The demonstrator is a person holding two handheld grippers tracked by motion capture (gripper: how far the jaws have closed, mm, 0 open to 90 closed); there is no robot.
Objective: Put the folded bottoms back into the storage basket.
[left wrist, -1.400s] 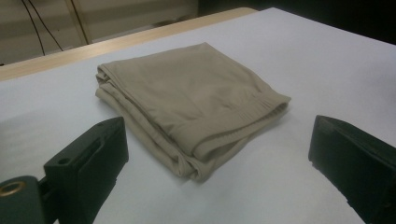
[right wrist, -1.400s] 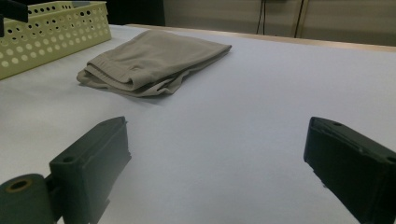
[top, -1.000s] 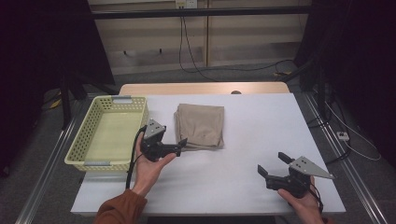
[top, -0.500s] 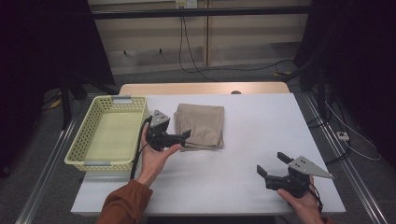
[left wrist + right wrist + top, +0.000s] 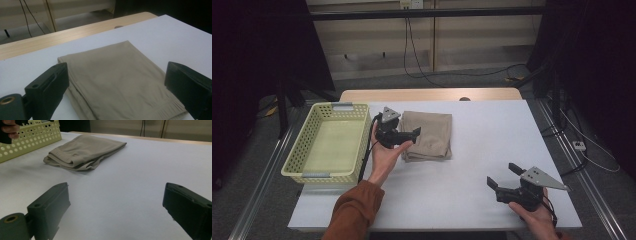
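Note:
A folded beige cloth (image 5: 432,132) lies flat on the white table (image 5: 492,135), left of its middle. My left gripper (image 5: 411,136) is held at the cloth's left edge, open, its jaws spread over the near left part of the cloth. In the left gripper view the cloth (image 5: 120,75) lies between and beyond the open jaws of that gripper (image 5: 115,82). My right gripper (image 5: 502,175) rests open near the table's front right, far from the cloth. From the right gripper view the cloth (image 5: 85,150) shows at a distance, with bare table between the gripper's (image 5: 116,202) jaws.
A pale yellow perforated basket (image 5: 298,145) stands at the table's left, close beside the cloth, and shows in the right gripper view too (image 5: 32,137). A wooden strip (image 5: 427,95) runs along the table's far edge. Cables hang behind it.
My left gripper has moved forward and to the right, from the table's near left up to the cloth's left edge. The right gripper has stayed put.

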